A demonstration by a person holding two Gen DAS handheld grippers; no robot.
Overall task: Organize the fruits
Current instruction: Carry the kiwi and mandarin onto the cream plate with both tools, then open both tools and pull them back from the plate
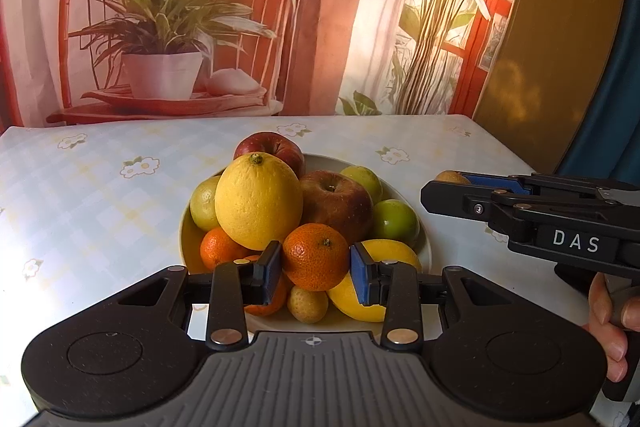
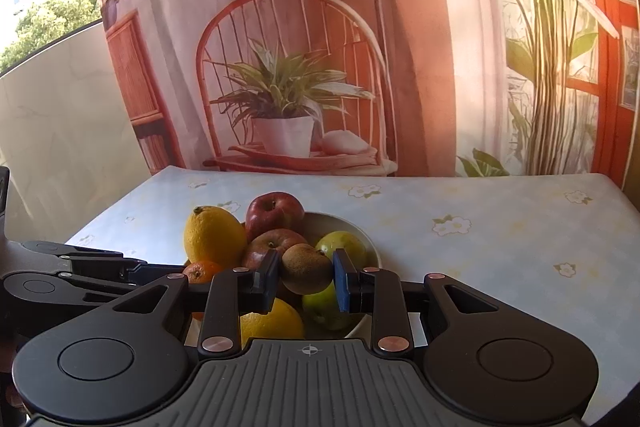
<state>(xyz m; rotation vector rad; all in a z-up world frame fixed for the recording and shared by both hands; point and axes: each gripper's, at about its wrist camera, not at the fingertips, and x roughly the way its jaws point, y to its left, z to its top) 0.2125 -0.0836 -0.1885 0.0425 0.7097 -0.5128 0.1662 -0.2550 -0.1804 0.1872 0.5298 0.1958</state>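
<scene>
A white bowl piled with fruit stands mid-table. My left gripper is shut on an orange mandarin over the bowl's near side. In the pile are a big lemon, two apples, green limes and another lemon. To the right of the bowl, my right gripper is seen side-on with a brown kiwi in it. The right wrist view shows the right gripper shut on that kiwi above the bowl. The left gripper reaches in from the left.
The table has a pale checked cloth with flower prints. A printed backdrop of a chair and plants hangs right behind it. The table's right edge is close to the bowl. A person's hand grips the right handle.
</scene>
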